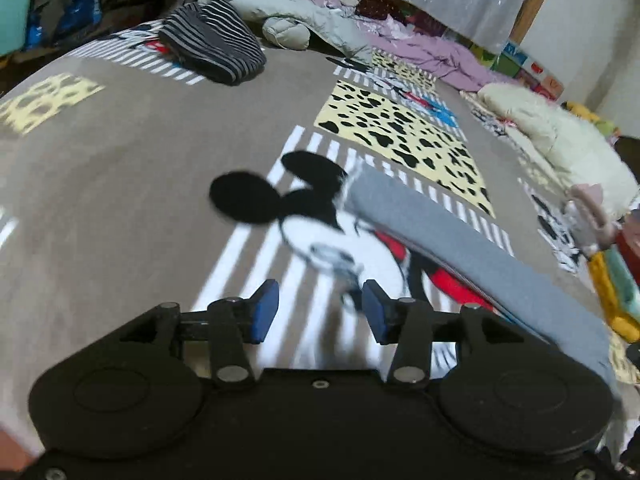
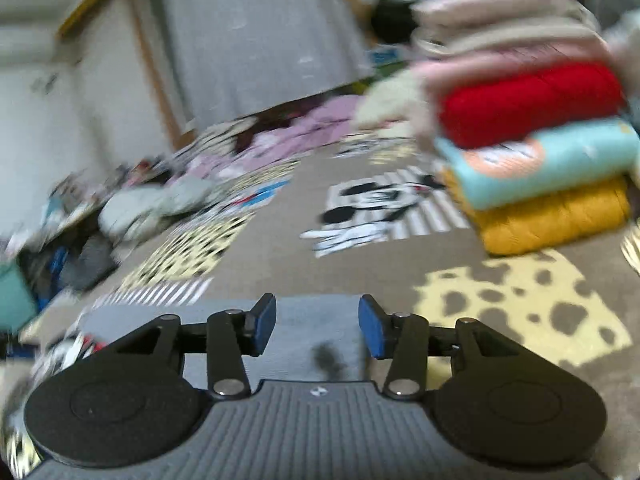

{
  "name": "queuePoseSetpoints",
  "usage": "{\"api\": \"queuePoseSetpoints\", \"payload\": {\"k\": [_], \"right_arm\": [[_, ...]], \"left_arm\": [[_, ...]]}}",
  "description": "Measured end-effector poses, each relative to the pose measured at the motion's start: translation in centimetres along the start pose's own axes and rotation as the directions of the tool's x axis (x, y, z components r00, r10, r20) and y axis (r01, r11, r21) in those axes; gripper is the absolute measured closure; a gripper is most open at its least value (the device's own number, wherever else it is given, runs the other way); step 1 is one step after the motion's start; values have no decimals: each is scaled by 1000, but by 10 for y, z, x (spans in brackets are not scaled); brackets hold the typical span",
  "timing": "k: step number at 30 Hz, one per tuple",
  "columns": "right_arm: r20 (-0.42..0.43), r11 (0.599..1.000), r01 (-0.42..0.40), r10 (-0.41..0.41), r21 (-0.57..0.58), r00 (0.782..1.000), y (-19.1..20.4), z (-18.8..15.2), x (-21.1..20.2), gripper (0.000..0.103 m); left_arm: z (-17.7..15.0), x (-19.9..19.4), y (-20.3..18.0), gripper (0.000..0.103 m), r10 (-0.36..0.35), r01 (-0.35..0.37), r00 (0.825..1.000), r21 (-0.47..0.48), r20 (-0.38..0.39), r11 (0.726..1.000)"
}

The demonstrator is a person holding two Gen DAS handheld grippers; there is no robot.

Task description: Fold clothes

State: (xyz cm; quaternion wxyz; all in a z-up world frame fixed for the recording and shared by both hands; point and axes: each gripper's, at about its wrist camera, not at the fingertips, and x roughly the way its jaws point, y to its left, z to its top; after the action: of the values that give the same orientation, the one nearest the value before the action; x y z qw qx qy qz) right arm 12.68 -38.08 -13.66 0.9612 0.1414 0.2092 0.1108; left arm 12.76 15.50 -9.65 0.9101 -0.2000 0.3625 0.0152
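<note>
Right now the grey garment (image 1: 472, 256) I am folding lies flat on the bed, just to the right of my left gripper (image 1: 320, 314) and running away from it as a long folded band; in the right wrist view the same grey garment (image 2: 316, 320) sits directly under and just ahead of my right gripper (image 2: 317, 326). My left gripper is released: its blue pads (image 1: 266, 310) stand apart with only the printed bedspread (image 1: 120, 184) showing between them, and nothing is gripped. My right gripper is likewise released, its blue pads (image 2: 266, 326) parted over the grey cloth without pinching it.

Ahead of the left gripper the bedspread shows a cartoon mouse print (image 1: 304, 224), partly covered by the garment's edge, and beyond that a yellow spotted patch (image 1: 404, 140). Further ahead and slightly left lies a folded striped garment (image 1: 216, 46), with a pale padded jacket (image 1: 276, 8) behind it and purple clothing (image 1: 440, 56) to the far right.

Ahead and to the right of my right gripper stands a stack of folded clothes (image 2: 540, 140), mustard at the bottom, then pale blue, red and pinkish layers above. That view is blurred, so finer detail escapes me.
</note>
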Motion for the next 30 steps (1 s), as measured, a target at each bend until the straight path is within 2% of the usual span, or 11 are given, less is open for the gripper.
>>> {"api": "queuePoseSetpoints", "payload": {"k": [3, 7, 13, 15, 16, 18, 19, 20, 24, 27, 30], "right_arm": [[-23, 998, -41, 40, -49, 999, 20, -4, -13, 54], [-50, 989, 3, 5, 149, 999, 14, -11, -35, 42], [-107, 858, 135, -93, 495, 990, -22, -46, -53, 36], [-114, 833, 127, -78, 538, 990, -26, -54, -49, 35], [-100, 829, 107, -62, 549, 993, -26, -55, -48, 37], [-82, 827, 65, -23, 558, 996, -25, -55, -41, 46], [-88, 829, 60, -13, 555, 996, -25, -55, -36, 76], [-94, 831, 56, -5, 553, 996, -25, -55, -32, 83], [-48, 848, 75, -58, 525, 997, -18, -38, -59, 83], [-185, 881, 158, -82, 447, 979, -23, -40, -44, 83], [-241, 869, 166, -56, 466, 969, -30, -45, -33, 77]], "left_arm": [[-23, -15, 9, 49, -39, 36, 998, -86, -39, 996], [-50, -21, 17, 48, -27, 17, 997, -131, -78, 991], [-61, -20, 14, 51, -40, 31, 998, -190, -46, 981], [-62, -16, 12, 79, -66, 55, 997, -201, -44, 978], [-63, -13, 12, 97, -79, 66, 995, -205, -53, 977], [-60, -15, 11, 99, -95, 86, 995, -226, -29, 970], [-57, -21, 10, 99, -99, 96, 995, -234, 1, 967], [-53, -30, 10, 99, -109, 114, 993, -253, 36, 961], [-49, -29, 13, 99, -82, 80, 997, -251, 3, 965], [-57, -7, 17, 97, -64, 42, 993, -217, -96, 975], [-58, -16, 17, 85, -46, 34, 997, -184, -63, 982]]}}
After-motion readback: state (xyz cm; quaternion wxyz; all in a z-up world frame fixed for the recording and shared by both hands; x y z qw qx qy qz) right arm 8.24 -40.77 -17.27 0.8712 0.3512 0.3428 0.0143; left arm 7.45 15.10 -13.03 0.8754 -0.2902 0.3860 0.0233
